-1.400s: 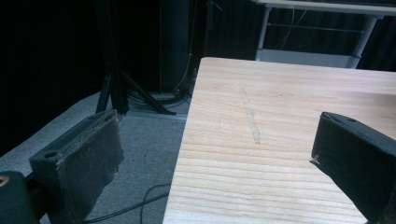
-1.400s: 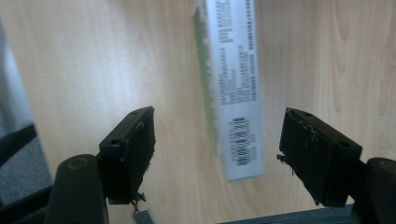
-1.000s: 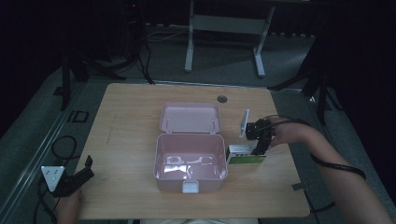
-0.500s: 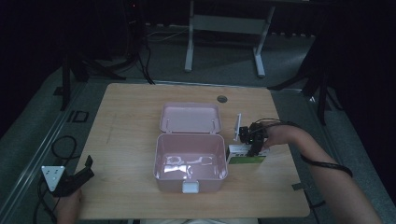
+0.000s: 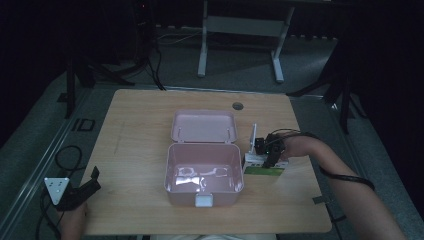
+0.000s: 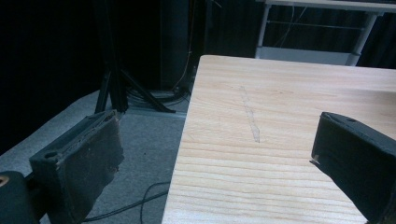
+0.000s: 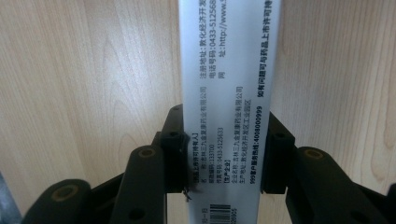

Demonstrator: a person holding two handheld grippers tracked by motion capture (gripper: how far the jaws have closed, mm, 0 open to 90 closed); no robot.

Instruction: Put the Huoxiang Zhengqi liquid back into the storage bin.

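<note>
On wooden table [image 5: 145, 130], right gripper [image 7: 227, 161] clamps white carton [image 7: 227, 93] between its jaws.

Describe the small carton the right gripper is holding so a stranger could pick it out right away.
On the wooden table, find the open pink lunch box. The carton lies flat just right of it, clamped by the right gripper. It alone is white and green with printed text.

White-and-green printed carton [image 5: 265, 167] lies flat just beside pink box [image 5: 204, 175].
</note>
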